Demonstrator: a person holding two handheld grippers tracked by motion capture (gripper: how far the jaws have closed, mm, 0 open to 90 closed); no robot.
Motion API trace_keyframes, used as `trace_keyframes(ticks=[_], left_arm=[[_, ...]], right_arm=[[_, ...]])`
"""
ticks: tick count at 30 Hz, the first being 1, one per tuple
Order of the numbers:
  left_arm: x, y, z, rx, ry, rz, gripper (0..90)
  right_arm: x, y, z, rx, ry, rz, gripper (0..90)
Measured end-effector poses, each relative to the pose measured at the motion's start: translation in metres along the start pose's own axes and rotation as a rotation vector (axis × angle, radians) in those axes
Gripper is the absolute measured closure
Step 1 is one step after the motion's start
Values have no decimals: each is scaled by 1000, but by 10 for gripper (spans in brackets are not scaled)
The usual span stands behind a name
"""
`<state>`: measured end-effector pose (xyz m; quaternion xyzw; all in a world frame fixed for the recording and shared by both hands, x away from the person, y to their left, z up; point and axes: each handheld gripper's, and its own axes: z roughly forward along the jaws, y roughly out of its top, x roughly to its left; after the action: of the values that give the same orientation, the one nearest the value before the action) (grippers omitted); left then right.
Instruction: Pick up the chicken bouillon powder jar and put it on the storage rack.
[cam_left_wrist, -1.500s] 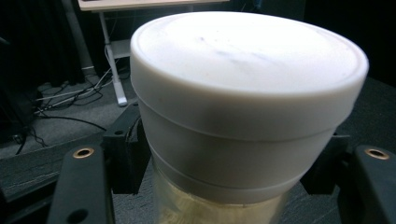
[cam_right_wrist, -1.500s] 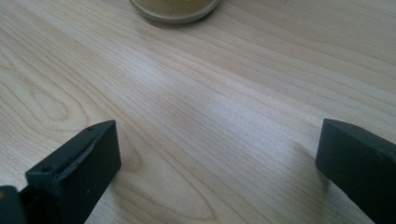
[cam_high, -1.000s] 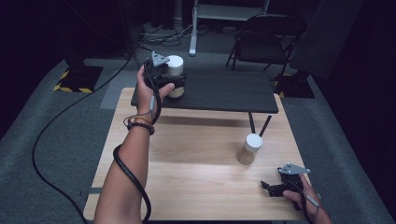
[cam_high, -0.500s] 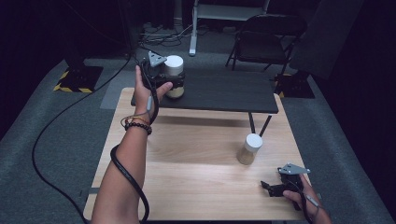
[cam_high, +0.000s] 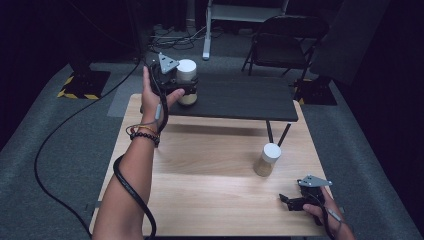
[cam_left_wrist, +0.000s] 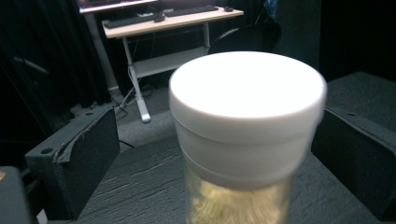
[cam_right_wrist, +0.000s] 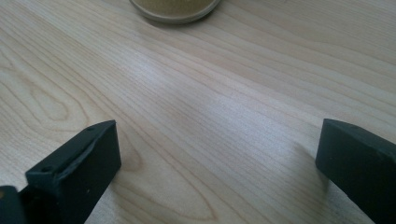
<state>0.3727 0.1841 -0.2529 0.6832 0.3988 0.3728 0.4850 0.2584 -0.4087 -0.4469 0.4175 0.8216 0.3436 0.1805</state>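
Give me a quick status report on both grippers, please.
Left gripper open, jaws either side of white-lidded jar on the dark shelf. Right gripper open, empty, low over the wooden table. Second jar stands apart.

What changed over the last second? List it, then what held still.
The left gripper slid slightly right along the dark raised shelf, so its open jaws now flank the shelf jar without gripping it. Unchanged: the shelf jar, the second jar on the wooden table, and the open right gripper.

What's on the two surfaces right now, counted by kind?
White-lidded jars: 2, one on the dark shelf between the left gripper's jaws, one on the wooden table.
Grippers: 2, including the right gripper.
Total: 4.
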Motion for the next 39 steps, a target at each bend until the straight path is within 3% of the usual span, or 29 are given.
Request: trace_keyframes(ticks=[9, 16, 25, 31, 39], left_arm=[[-16, -6, -19, -29, 15, 164, 14], [-23, -14, -34, -38, 1, 219, 13], [-35, -37, -49, -41, -17, 275, 12], [-43, -51, -59, -31, -29, 321, 12], [-48, -74, -67, 19, -38, 369, 12]], right_arm=[[0, 0, 0, 0, 0, 0, 0], [0, 0, 0, 0, 0, 0, 0], [0, 0, 0, 0, 0, 0, 0], [0, 0, 0, 0, 0, 0, 0], [0, 0, 0, 0, 0, -1, 0]])
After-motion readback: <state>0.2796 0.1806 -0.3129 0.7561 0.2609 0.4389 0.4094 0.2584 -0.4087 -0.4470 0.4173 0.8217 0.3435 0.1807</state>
